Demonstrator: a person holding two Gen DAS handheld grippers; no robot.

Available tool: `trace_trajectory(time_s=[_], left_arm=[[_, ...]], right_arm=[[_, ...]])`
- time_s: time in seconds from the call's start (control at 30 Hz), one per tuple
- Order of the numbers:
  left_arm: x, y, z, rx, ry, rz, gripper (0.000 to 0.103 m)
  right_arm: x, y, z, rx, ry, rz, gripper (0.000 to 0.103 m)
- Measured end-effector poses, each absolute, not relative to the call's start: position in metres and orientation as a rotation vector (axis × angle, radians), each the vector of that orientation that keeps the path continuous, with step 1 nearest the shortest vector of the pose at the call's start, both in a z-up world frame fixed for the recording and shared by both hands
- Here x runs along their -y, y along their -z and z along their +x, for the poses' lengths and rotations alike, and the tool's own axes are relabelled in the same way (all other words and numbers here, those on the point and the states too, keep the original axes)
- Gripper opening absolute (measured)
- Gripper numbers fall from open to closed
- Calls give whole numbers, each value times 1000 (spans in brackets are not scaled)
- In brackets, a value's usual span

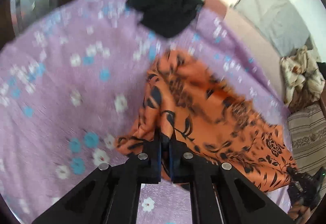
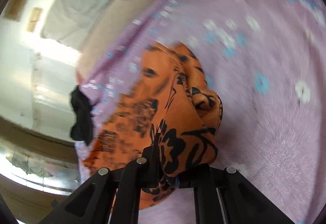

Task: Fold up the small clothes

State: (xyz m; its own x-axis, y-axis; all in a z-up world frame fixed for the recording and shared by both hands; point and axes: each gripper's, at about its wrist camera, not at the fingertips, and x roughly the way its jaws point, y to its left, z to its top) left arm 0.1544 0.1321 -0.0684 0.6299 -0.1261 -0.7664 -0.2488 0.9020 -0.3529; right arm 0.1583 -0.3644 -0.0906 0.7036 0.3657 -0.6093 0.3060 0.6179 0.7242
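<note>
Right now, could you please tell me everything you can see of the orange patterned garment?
The orange garment is a thin, slightly shiny cloth printed with black leaves and flowers. It is crumpled and bunched, not flat, over the lilac floral bedsheet. The left gripper is shut on one bunched edge, and the right gripper is shut on another part, where the cloth spills over its fingers. Motion blur hides finer detail, and its shape cannot be told.

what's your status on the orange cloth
Left gripper and right gripper both shut on orange cloth. Cloth lifted, bunched. Black garment lies apart, clear.
</note>
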Motion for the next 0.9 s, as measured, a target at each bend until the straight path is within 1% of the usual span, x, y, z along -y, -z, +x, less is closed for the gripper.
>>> trace_trajectory(time_s=[0.1, 0.17, 0.23, 0.3, 0.33, 0.37, 0.4, 0.43, 0.47, 0.5, 0.53, 0.57, 0.6, 0.63, 0.67, 0.77, 0.9], left_arm=[[-127, 34, 125, -819, -76, -435, 6], [-125, 27, 101, -802, -81, -430, 6], [-123, 35, 77, -820, -69, -439, 6], [-123, 61, 62, -865, -49, -446, 7], [-125, 77, 64, -890, -43, -437, 11], [-124, 95, 70, -930, -28, -421, 25], [-122, 124, 82, -1033, -3, -390, 33], [-123, 134, 86, -1065, 16, -378, 34], [-125, 131, 83, -1032, 35, -378, 35], [-129, 120, 80, -1022, 48, -396, 38], [-132, 113, 78, -1025, 60, -408, 50], [-139, 103, 74, -1007, 72, -420, 62], [-145, 94, 69, -970, 65, -419, 66], [-154, 83, 63, -921, 41, -399, 71], [-161, 76, 61, -899, 27, -377, 73], [-178, 71, 76, -878, 39, -349, 73], [-185, 86, 127, -931, 114, -359, 73]], right_arm=[[358, 55, 143, -778, -81, 881, 9], [356, 46, 124, -771, -98, 878, 9], [358, 48, 93, -775, -99, 879, 9], [363, 63, 71, -801, -98, 869, 10], [366, 80, 66, -851, -79, 847, 15], [369, 101, 64, -908, -62, 842, 18], [374, 132, 62, -997, -52, 856, 20], [376, 148, 61, -1053, -52, 868, 26], [382, 158, 56, -1053, -79, 918, 26], [389, 154, 48, -1027, -83, 938, 28], [393, 146, 43, -1026, -80, 922, 38], [396, 138, 36, -1012, -90, 910, 55], [401, 127, 28, -994, -101, 885, 60], [404, 120, 23, -990, -92, 849, 61], [410, 109, 18, -981, -52, 778, 61], [422, 82, 26, -920, -24, 642, 62], [412, 56, 88, -894, -128, 449, 62]])
